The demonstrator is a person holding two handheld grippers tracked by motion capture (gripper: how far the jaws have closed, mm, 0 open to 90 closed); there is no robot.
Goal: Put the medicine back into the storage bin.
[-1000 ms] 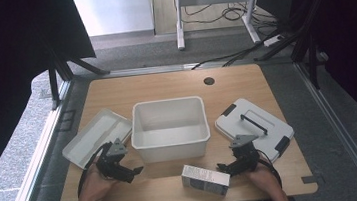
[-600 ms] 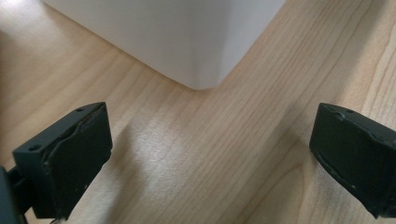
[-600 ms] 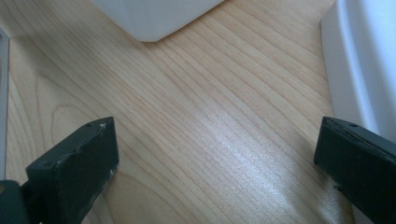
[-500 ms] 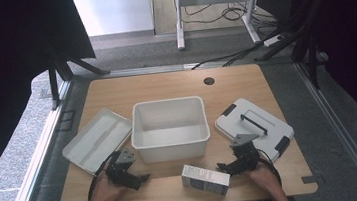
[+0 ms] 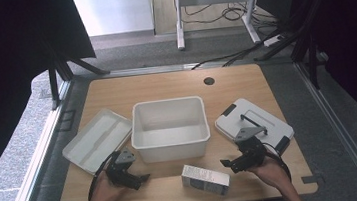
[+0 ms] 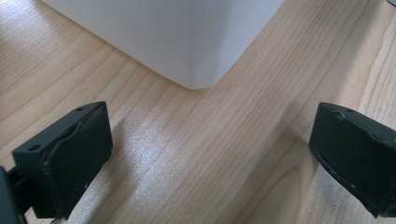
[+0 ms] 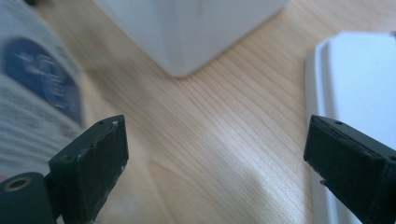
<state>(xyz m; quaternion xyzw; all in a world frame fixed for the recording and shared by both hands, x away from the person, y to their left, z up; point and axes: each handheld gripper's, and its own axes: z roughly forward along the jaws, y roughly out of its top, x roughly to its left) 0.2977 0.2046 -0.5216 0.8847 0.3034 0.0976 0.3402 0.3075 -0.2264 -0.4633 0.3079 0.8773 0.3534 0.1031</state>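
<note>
Item: small printed carton [image 5: 206, 179], lying flat on the counter [image 5: 165, 87] near its front edge, just in front of the white tub [image 5: 169, 127] and between the two grippers.

Handling, judged: a light cardboard box, stiff along its edges, liable to dent if squeezed on the broad faces and to skid on the smooth wood. Best taken across its short width, near the middle.

Right gripper [image 5: 233, 164]: just beside the carton's right end, apart from it, pointed toward it. Its jaws stood wide, having just begun closing, with bare wood between them.

Left gripper [image 5: 137, 179]: low over the counter at the tub's near left corner, jaws wide apart, holding nothing.

Also present: white tray [image 5: 96, 139] at left, lid with handle [image 5: 252, 125] at right.
</note>
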